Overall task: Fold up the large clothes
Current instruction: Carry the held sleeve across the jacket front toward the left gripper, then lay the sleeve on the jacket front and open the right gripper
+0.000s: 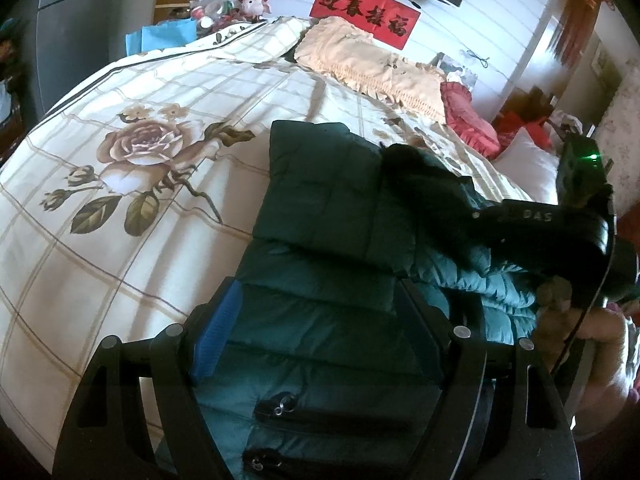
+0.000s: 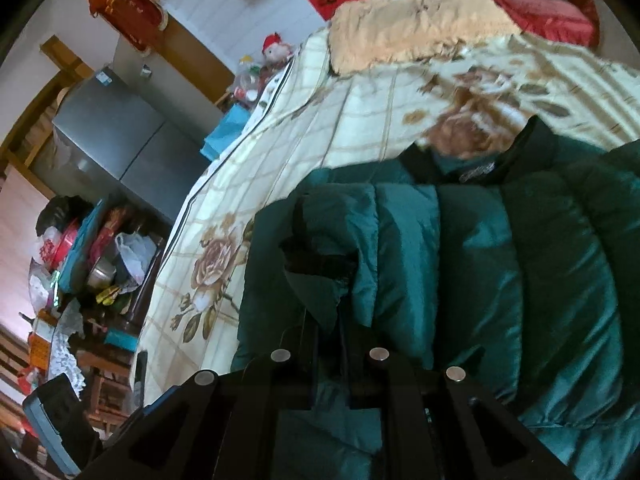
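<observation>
A dark green quilted puffer jacket [image 1: 328, 216] lies on a bed with a cream rose-print cover [image 1: 120, 160]. My left gripper [image 1: 316, 300] is open, its blue-padded fingers [image 1: 218, 332] spread just above the jacket's lower part with the zip pockets. In the right wrist view the jacket [image 2: 500, 264] fills the right half, collar [image 2: 480, 168] at the far end. My right gripper [image 2: 328, 296] is shut on a fold of the jacket's fabric, lifted a little. The right gripper also shows in the left wrist view [image 1: 552, 232], over the jacket's right side.
A beige fringed pillow [image 1: 372, 64] and a red pillow [image 1: 468, 116] lie at the bed's head. A red banner [image 1: 364, 12] hangs on the wall. A grey fridge [image 2: 116, 136] and a cluttered table [image 2: 92, 264] stand left of the bed.
</observation>
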Tool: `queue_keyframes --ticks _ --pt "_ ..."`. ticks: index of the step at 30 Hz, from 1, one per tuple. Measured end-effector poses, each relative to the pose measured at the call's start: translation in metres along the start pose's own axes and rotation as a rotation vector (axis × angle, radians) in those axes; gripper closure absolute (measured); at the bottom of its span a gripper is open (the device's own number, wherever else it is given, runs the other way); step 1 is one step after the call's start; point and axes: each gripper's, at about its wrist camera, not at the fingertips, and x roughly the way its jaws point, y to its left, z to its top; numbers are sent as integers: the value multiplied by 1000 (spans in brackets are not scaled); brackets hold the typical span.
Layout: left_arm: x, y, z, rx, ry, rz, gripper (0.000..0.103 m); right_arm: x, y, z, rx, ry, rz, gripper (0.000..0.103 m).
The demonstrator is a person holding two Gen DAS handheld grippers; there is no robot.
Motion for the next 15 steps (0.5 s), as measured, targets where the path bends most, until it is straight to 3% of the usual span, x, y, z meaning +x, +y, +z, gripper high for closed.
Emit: queue_keyframes --ticks 5,7,8,9,11,15 --pt "1 0 0 -3 0 -1 24 16 0 -2 15 47 -5 95" --pt "1 0 0 0 1 1 24 19 0 -3 18 58 -1 89" --pt "1 0 0 0 2 3 24 18 1 -2 18 58 7 81" --pt "1 0 0 0 2 3 24 17 3 -3 17 57 27 63" --pt "2 0 0 0 6 4 24 14 8 -3 8 58 52 47" --pt "5 2 -4 5 11 10 24 3 23 -3 -46 45 49 47"
